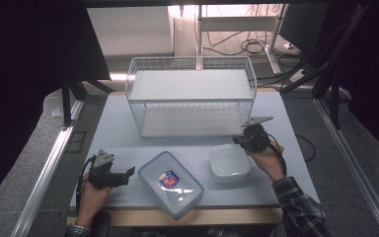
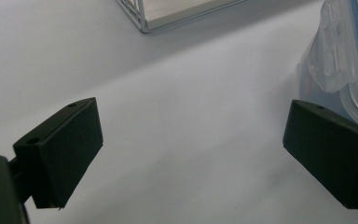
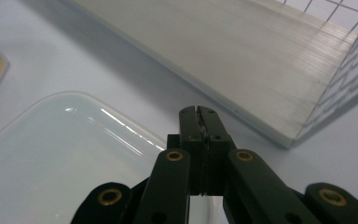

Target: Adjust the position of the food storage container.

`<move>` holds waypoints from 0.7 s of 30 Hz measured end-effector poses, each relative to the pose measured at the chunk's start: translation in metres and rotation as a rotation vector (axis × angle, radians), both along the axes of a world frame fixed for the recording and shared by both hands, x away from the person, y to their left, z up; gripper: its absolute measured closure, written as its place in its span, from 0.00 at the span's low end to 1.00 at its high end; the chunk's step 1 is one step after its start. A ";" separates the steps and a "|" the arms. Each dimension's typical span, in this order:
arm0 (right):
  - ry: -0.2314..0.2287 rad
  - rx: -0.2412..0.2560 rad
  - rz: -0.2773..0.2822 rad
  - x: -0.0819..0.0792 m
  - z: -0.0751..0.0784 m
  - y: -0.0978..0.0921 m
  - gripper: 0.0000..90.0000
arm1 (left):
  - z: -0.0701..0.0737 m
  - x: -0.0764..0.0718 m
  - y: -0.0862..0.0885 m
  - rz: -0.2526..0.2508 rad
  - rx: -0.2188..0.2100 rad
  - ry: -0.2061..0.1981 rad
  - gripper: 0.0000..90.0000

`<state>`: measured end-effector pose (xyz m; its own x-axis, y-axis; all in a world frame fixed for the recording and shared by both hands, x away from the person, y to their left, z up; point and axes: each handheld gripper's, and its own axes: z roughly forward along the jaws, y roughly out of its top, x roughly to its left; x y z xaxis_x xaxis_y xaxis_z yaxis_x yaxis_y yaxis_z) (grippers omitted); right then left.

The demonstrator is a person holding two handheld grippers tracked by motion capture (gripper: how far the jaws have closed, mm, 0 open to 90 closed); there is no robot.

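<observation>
Toward the lower right of the high view, the right gripper (image 1: 243, 139) sits at the upper right corner of the clear tub (image 1: 229, 162), held by a hand (image 1: 269, 160) in a plaid sleeve (image 1: 298, 205). From the right gripper view its jaws are pressed together over the tub's (image 3: 60, 154) near rim — a thin pale sliver shows between them, so they look clenched on that rim, though the contact itself is partly hidden by the linkage. The tub stands open-topped on the pale table (image 1: 113, 133), in the lower middle of the high view.

At the lower left of that view, the left gripper (image 1: 124, 176) lies low over the table in the person's other hand (image 1: 93, 197), its jaws pointing toward the lidded container (image 1: 170, 183) — near it, not touching. The left gripper view shows both black jaws spread wide with bare table (image 2: 182, 140) between them, grasping nothing; the container's (image 2: 342, 60) blue-sealed lid and clip sit at the right edge of that frame, just behind the right-hand jaw.

The lidded container, with a red and blue label on top, lies tilted in the lower centre of the high view, just left of the tub and apart from it. Behind both, in the upper middle, stands the white wire basket (image 1: 191, 94); its corner shows at the top of the left gripper view (image 2: 142, 18) and its pale floor across the top of the right gripper view (image 3: 261, 60).
</observation>
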<state>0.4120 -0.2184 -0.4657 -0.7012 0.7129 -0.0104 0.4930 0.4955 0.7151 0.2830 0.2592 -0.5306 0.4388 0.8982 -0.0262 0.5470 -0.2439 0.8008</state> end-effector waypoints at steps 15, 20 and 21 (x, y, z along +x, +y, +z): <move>0.002 0.061 0.193 -0.054 0.011 0.045 0.99 | 0.001 -0.001 -0.001 0.000 -0.001 -0.004 0.05; 0.028 0.023 0.263 -0.064 0.004 0.072 0.99 | 0.001 -0.001 -0.001 -0.002 0.002 -0.008 0.05; 0.029 0.012 0.267 -0.064 0.002 0.075 0.98 | 0.001 -0.001 -0.001 -0.003 0.002 -0.009 0.05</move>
<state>0.3477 -0.1437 -0.4640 -0.8646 0.5021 0.0195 0.3658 0.6023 0.7095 0.2821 0.2578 -0.5297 0.4414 0.8971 -0.0205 0.5388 -0.2468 0.8055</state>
